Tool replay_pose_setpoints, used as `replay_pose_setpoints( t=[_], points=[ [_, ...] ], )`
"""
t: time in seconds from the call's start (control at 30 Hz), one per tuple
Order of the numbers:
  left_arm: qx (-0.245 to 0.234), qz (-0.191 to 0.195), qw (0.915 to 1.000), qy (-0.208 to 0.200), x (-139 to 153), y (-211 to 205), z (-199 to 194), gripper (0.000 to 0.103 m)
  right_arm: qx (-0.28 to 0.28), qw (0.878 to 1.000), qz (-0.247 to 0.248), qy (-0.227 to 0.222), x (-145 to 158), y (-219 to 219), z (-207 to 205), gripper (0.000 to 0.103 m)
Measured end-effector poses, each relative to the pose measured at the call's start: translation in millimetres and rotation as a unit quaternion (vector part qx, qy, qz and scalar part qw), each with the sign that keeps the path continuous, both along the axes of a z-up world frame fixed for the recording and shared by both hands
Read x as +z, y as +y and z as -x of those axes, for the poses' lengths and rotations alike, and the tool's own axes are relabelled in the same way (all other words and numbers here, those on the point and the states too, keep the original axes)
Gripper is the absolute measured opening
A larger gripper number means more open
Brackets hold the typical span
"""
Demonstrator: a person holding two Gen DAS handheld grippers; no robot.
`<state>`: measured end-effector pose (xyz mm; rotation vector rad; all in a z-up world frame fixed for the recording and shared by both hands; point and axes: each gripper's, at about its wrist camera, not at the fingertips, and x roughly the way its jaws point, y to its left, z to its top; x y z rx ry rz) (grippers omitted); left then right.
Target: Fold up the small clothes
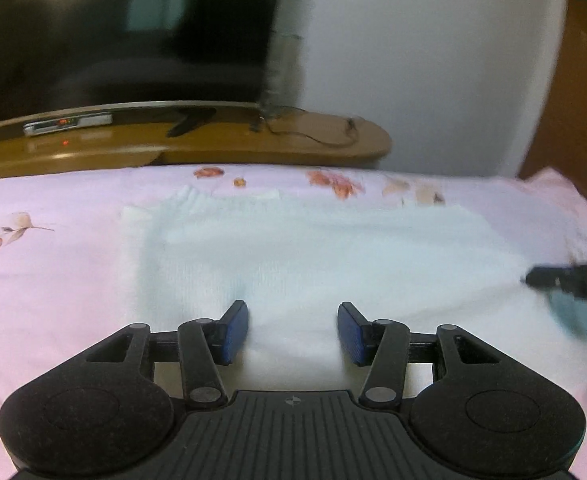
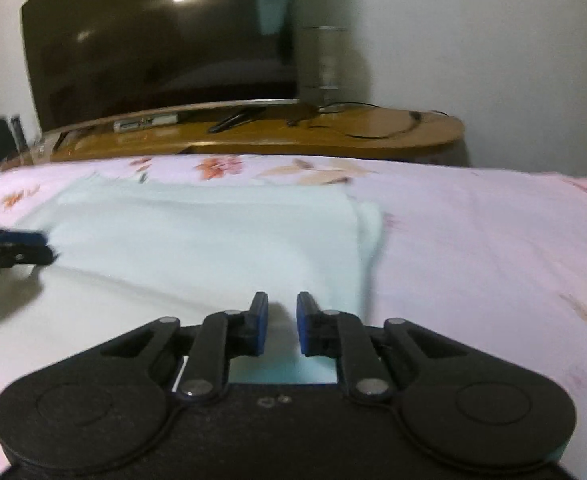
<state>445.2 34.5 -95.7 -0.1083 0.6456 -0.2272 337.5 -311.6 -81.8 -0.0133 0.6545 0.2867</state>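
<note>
A pale white-mint garment (image 1: pixel 313 248) lies spread flat on a pink floral bedsheet (image 1: pixel 45 280). My left gripper (image 1: pixel 292 312) hovers over the garment's near part, open, its blue pads wide apart with only cloth beneath. The right gripper (image 1: pixel 533 279) comes in blurred from the right edge, over the garment's right side. In the right wrist view the garment (image 2: pixel 197 240) has a folded right edge. My right gripper (image 2: pixel 281 300) sits low at its near right part, jaws only a narrow gap apart. Cloth shows through the gap and the pads do not visibly press it. The left gripper (image 2: pixel 51 250) is at the left edge.
Behind the bed stands a wooden TV stand (image 1: pixel 293 144) with a dark television (image 1: pixel 125 32), a small set-top box (image 1: pixel 67 124) and loose cables. A white wall rises behind. Bare pink sheet (image 2: pixel 473 240) stretches to the right of the garment.
</note>
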Motion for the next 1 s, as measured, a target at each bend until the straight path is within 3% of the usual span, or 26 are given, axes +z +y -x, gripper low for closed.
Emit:
replay_pose_setpoints(
  t=[0.07,0.13,0.27,0.37,0.43,0.53,0.63,0.77,0.87,1.0],
  points=[
    [-0.01,0.02,0.9997,-0.012,9,-18,-1,0.051,-0.011,0.999,-0.003,-0.031,15,12,9,0.026],
    [-0.025,0.014,0.9996,-0.005,8,-38,-2,0.051,0.019,0.998,-0.018,-0.056,21,36,14,0.027],
    [-0.032,-0.007,0.9992,0.023,-8,-62,2,0.051,0.071,0.997,0.005,-0.032,11,90,15,0.026],
    [-0.032,-0.034,0.9989,0.007,-11,-50,23,0.051,0.075,0.996,0.052,-0.013,-10,97,13,0.024],
    [-0.025,-0.037,0.999,0.008,-10,-29,39,0.051,0.059,0.997,0.039,-0.007,-15,71,13,0.02],
    [0.009,-0.063,0.998,0.004,-11,2,70,0.051,0.008,0.998,0.054,-0.008,-15,30,33,0.024],
    [0.074,-0.052,0.9958,0.009,1,4,84,0.051,-0.019,0.999,0.025,-0.008,-9,3,50,0.026],
    [0.063,-0.015,0.9977,-0.02,12,-45,94,0.051,0.027,0.999,-0.024,-0.028,-1,46,65,0.025],
    [0.035,-0.025,0.999,-0.008,8,-77,97,0.051,0.06,0.997,-0.05,-0.021,-5,91,66,0.024],
    [0.074,-0.047,0.9958,0.026,-4,-70,100,0.051,0.078,0.996,-0.029,-0.007,-17,110,65,0.026]
  ],
)
